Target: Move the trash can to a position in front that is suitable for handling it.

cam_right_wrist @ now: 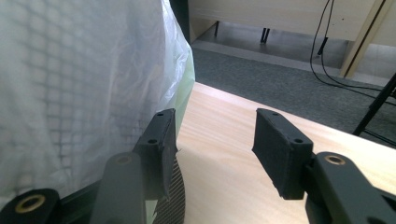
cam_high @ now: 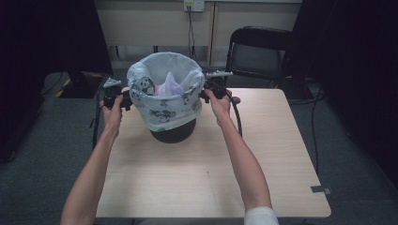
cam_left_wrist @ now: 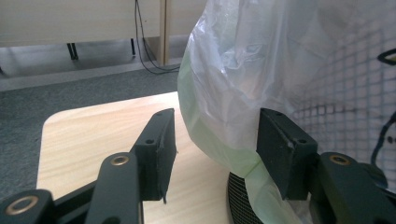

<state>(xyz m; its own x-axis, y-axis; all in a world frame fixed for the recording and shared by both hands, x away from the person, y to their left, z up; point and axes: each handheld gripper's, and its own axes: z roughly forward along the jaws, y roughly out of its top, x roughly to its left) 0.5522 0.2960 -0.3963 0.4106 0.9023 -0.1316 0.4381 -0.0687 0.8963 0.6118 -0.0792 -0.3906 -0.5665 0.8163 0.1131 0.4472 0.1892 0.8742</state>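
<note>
On table (cam_high: pixel 197 178), lined bin (cam_high: pixel 168 96) stands upright.

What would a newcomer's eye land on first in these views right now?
First, the black mesh bin at the table's far middle, its white printed liner bag folded down over the rim, with a pink bag inside. Next, the grippers flanking it: the left gripper and right gripper sit at the liner's opposite sides. In the gripper views both sets of jaws stand apart beside the hanging plastic, not yet pinching it.

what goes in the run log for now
left tool: open, bag overhang between jaws | right tool: open beside bag | bin: upright
</note>
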